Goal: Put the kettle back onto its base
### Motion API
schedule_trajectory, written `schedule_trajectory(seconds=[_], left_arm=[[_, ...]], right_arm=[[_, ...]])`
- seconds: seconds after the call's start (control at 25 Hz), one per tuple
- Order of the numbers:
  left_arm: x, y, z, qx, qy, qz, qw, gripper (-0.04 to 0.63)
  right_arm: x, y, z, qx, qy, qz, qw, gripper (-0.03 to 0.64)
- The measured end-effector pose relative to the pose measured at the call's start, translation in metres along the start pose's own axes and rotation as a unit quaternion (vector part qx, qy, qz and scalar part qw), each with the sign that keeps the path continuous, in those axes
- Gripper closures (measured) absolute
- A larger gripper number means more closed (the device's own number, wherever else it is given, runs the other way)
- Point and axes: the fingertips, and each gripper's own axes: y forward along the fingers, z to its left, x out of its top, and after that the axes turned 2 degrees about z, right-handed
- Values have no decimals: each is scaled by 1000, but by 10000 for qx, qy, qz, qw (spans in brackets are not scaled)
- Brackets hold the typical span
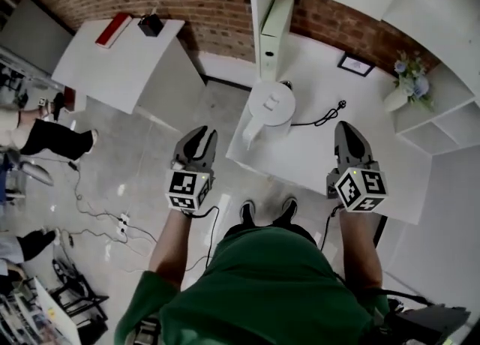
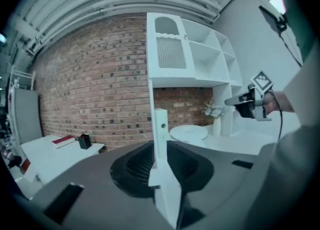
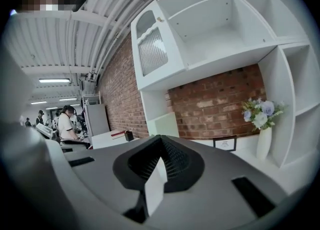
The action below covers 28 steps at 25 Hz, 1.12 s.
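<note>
The white kettle (image 1: 270, 107) stands upright near the left edge of the white table (image 1: 322, 156), handle toward me. A black cord (image 1: 324, 118) runs out from under it; the base itself is hidden beneath. In the left gripper view only the kettle's round top (image 2: 189, 132) shows over the jaw. My left gripper (image 1: 201, 135) hangs in the air left of the table, short of the kettle, jaws a narrow gap apart with nothing between them (image 2: 159, 144). My right gripper (image 1: 345, 127) floats above the table to the kettle's right, its tips together and empty (image 3: 160, 139).
A white folder (image 1: 276, 25) stands behind the kettle. A small picture frame (image 1: 355, 64) and a vase of flowers (image 1: 405, 85) sit at the back right beside open shelves (image 1: 450, 122). A side table (image 1: 120, 55) carries a red book (image 1: 112, 30). Cables and a power strip (image 1: 122, 223) lie on the floor.
</note>
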Motion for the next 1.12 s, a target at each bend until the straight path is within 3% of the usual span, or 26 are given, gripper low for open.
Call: schedule_trajectory(seconds=[0.08,0.16,0.36,0.56,0.8,1.12], left_arm=[[11,-3,17,452,-145,23,9989,528],[34,-7,27,691,-342,-237,9967,540],[107,-16,45,1091,-399,-998,9882,546],[155,-23,58,1392,-426,-1430,9790,545],[163,-38,62,1707,-667,-1555,9707,545],[136,-53,69,2091,-836,-1173,9672,545]], right_arm=[[16,7,9,175,-92,-111,9997,595],[32,14,18,344,-213,-228,9989,595],[68,22,35,673,-559,-527,9948,595],[99,29,49,1002,-687,-865,9888,595],[107,38,49,1249,-611,-978,9854,595],[96,53,73,1679,-795,-861,9788,595]])
